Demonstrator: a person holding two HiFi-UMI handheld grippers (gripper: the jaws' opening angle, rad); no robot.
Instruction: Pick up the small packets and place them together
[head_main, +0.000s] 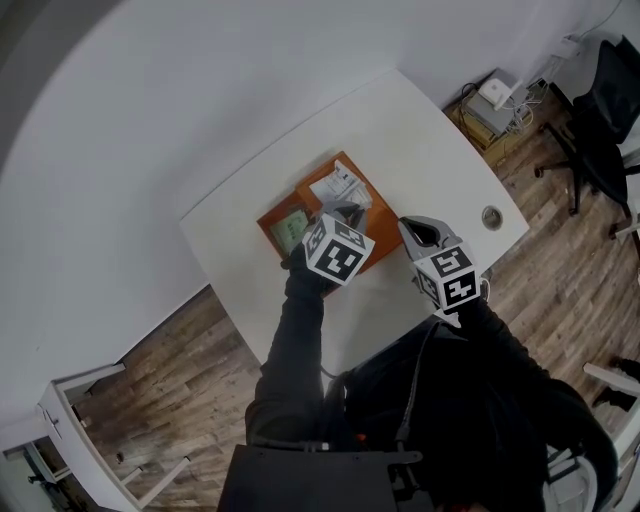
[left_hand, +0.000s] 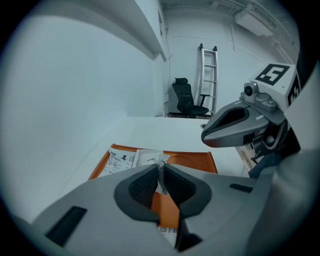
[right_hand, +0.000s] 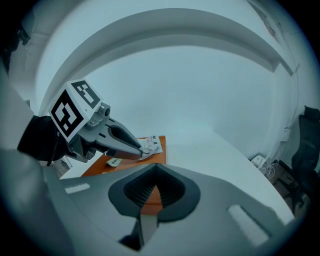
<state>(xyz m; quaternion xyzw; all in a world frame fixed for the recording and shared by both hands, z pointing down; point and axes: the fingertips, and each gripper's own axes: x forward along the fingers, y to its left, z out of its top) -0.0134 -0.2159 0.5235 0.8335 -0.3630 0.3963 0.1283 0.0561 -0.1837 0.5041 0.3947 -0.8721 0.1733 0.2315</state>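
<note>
- Small packet (left_hand: 160, 176) is pinched by its thin sealed edge in my left gripper (right_hand: 142, 149), whose tongs are closed on that strip. It hangs just over the far part of the orange tray (left_hand: 192, 161). Gripping the edge leaves the flat body free, which I judge will let it settle flat when I let go.
- The other packets already lie on the tray: white packets (head_main: 340, 186) toward its far corner and a green packet (head_main: 291, 227) toward its left corner. The tray looks like the gathering place, so I take it the held one belongs beside the white ones (they are the nearest to it).
- My right gripper (right_hand: 156, 172) has its tongs pressed together with nothing between them. It hovers off the tray's right edge over the bare tabletop (head_main: 430, 140), angled down toward the tray. I read this as keeping clear of the left one until it is needed.
- The tray sits in the left half of the tabletop, set in from every edge, so nothing on it is close to sliding off.
- The right half of the tabletop is bare except for a round cable port (head_main: 491, 216) near the right corner, which leaves plenty of room to swing either tool that way.
- The tightest spot is between my two grippers, which are near each other by the tray's right edge. The wall runs close along the tabletop's far-left edge, so I would avoid backing out on that side.
</note>
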